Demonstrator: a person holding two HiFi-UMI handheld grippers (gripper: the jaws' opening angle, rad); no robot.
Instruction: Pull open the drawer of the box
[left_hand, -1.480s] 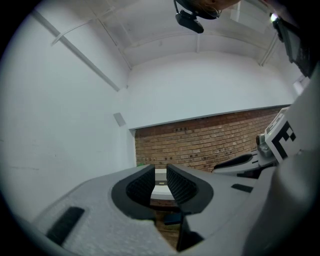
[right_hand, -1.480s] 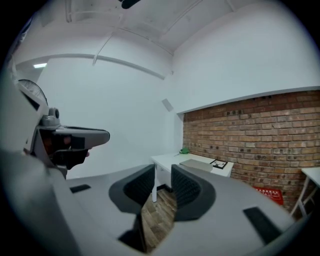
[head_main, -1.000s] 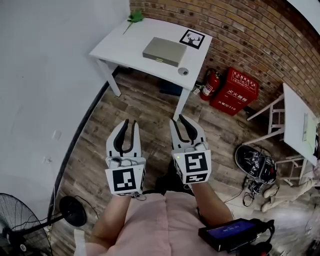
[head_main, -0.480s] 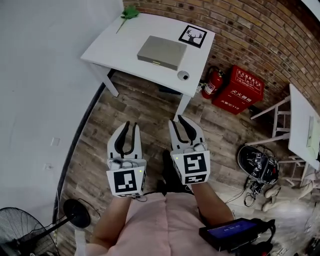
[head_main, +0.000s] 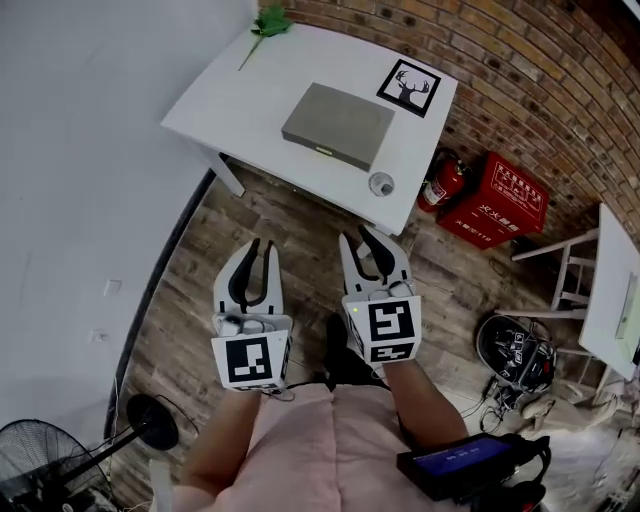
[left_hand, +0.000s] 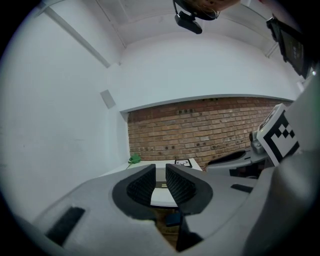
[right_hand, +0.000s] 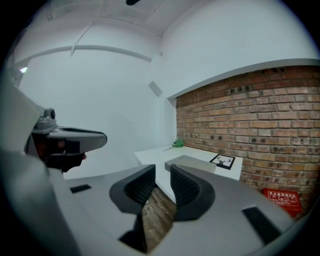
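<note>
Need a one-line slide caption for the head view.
Left gripper and right gripper, both open and empty, short of the white table bearing the grey box.

light: bright, even, soft shadows | focus: sharp | edges: fisheye bend, dark vignette in gripper views

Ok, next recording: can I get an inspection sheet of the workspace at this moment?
Surface: white table against the brick wall, mostly bare.
Job's things: grey box on the table, drawer looks shut, untouched.
Clutter: deer marker card, green sprig, small round object near the table edge.
Grippers: left gripper and right gripper both open, empty, held over the wooden floor, short of the table.
Cables: cable tangle on the floor at right.
Surroundings: fire extinguisher, red box, fan, second white table.
</note>
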